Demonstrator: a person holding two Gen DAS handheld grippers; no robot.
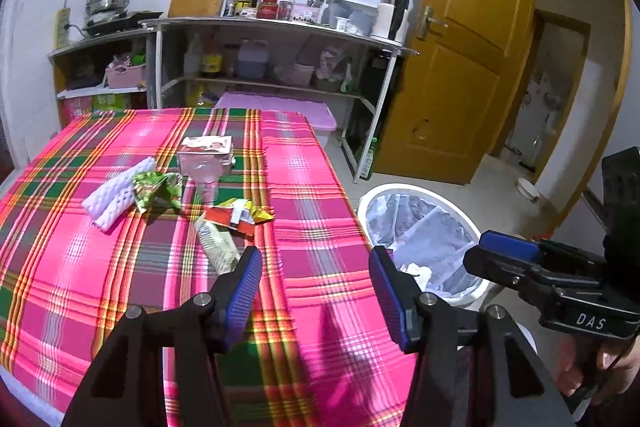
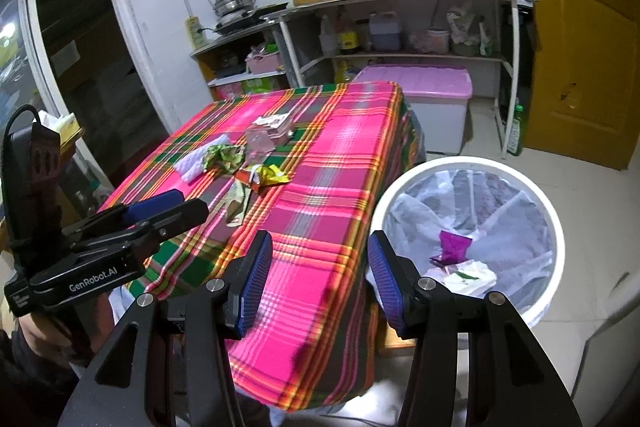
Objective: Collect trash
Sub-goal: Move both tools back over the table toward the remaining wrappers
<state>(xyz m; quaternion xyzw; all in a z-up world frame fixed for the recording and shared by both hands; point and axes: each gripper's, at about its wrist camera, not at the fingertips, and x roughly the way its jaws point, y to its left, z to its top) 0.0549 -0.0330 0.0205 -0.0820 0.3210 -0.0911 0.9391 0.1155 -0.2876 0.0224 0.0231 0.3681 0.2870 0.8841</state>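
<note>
Nearest: left hand-held gripper (image 1: 316,291) spread wide, empty, above the plaid table (image 1: 320,195). Right hand-held gripper (image 2: 320,279) likewise released, nothing between its pads. At 3 o'clock of the table, on the floor: white trash bin (image 2: 554,223), purple wrapper (image 2: 454,247) inside. Farther, mid-table: cream packet (image 1: 218,245), red-yellow wrapper (image 1: 240,215), green wrapper (image 1: 154,189), white foam netting (image 1: 114,197), clear plastic box (image 1: 206,157).

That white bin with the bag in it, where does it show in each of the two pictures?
Left wrist view: the white bin is at lower right, partly behind the gripper's right finger.
Right wrist view: the bin is at right, seen nearly whole, on the floor.
Shared landmark: the plaid tablecloth, just left of it.
</note>
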